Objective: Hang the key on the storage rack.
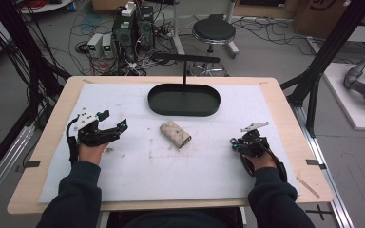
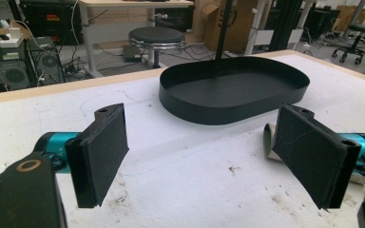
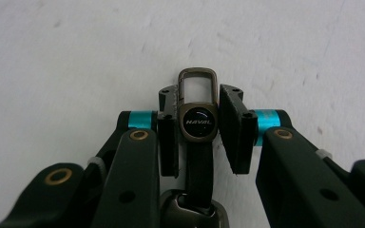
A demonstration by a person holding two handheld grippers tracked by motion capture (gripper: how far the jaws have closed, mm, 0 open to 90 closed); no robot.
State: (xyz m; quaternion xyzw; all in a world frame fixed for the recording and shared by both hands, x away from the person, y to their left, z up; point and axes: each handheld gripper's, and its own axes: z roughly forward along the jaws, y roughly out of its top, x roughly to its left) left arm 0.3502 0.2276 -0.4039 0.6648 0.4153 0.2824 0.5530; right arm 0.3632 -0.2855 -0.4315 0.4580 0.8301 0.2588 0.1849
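Note:
My right gripper (image 3: 198,95) is shut on a bronze key fob (image 3: 197,122) with a dark round badge and a rectangular metal loop; a dark strap hangs from it toward the camera. In the high view this right gripper (image 1: 235,142) sits low over the white mat at the right. My left gripper (image 1: 115,120) is open over the left of the mat, nothing between its pads (image 2: 204,156). A beige rolled pouch (image 1: 175,134) lies in the middle of the mat; its end (image 2: 267,140) peeks out behind one jaw in the left gripper view.
A black oval tray (image 1: 184,99) with a tall T-shaped stand rises at the back of the white mat (image 1: 138,175); its rim (image 2: 233,111) is ahead of the left gripper. The wooden table edge (image 1: 294,123) borders the mat. A stool (image 1: 213,31) and cables lie beyond.

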